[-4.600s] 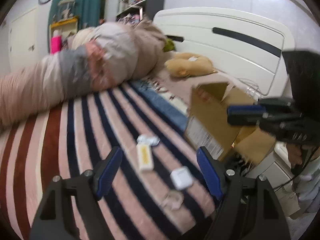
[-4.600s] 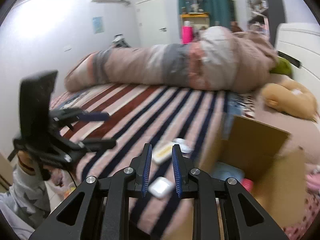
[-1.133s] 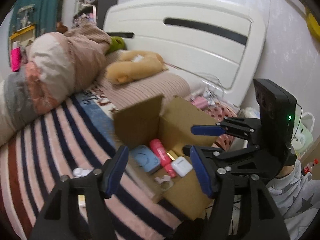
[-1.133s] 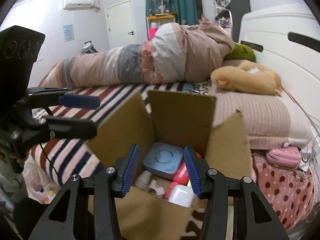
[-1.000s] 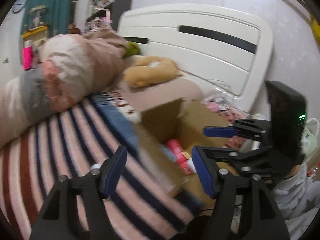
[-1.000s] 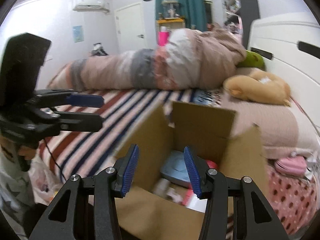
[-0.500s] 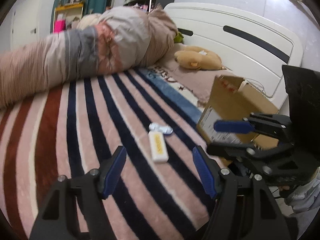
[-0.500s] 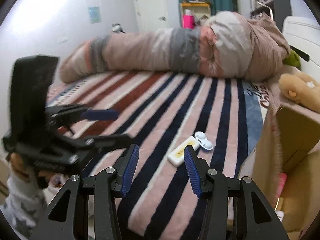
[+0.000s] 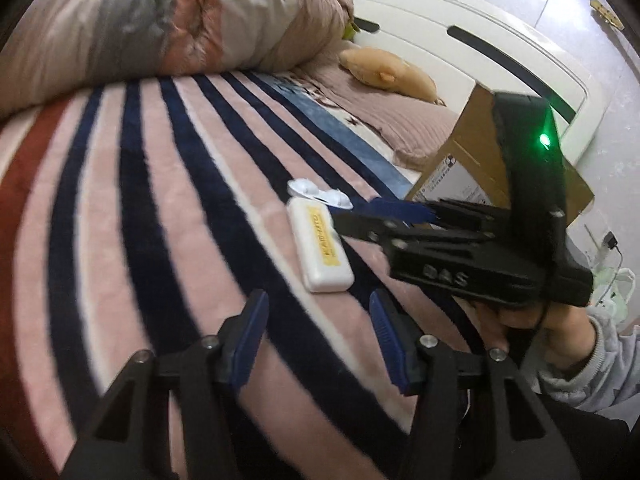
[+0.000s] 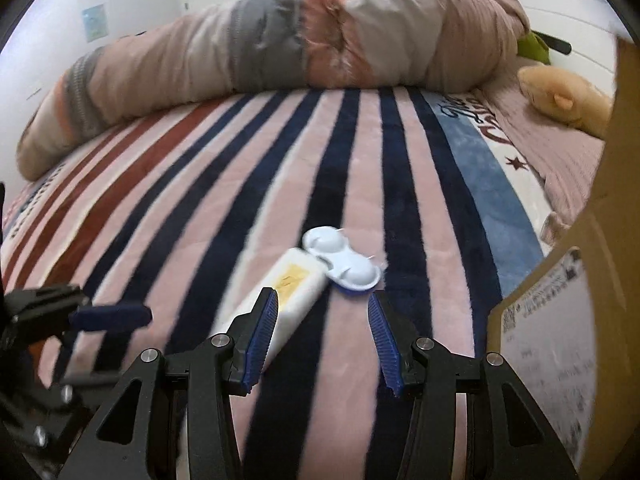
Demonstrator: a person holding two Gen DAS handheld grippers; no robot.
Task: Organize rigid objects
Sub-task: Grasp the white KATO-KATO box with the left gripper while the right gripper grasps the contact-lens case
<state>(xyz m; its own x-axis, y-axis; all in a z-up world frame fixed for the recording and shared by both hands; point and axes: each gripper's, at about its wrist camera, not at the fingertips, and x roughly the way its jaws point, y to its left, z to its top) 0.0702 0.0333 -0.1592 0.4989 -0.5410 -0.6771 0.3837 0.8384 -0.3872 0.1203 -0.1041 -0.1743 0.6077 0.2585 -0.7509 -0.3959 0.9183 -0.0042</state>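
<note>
A white bar-shaped case with a yellow label (image 9: pixel 320 244) (image 10: pixel 288 292) lies on the striped blanket (image 9: pixel 160 200). A pale blue double-dome case (image 9: pixel 320 194) (image 10: pixel 344 260) touches its far end. My left gripper (image 9: pixel 320 340) hovers just short of the white case. Its jaws are closing with nothing between them. My right gripper (image 10: pixel 324 332) stands open low over the blanket, the double-dome case just beyond its tips and the white case running past its left finger. In the left wrist view the right gripper (image 9: pixel 360 218) reaches in from the right beside both cases.
An open cardboard box (image 9: pixel 460 176) (image 10: pixel 580 280) stands at the bed's right edge, close to the cases. A rolled duvet (image 10: pixel 280 40) lies across the far side, with a tan plush toy (image 9: pixel 388 68) near the white headboard (image 9: pixel 480 40). A hand (image 9: pixel 520 320) holds the right gripper.
Both grippers have come down and closer to the two cases on the blanket. The left jaws stand narrower than before. The right gripper's tips now sit right beside the cases.
</note>
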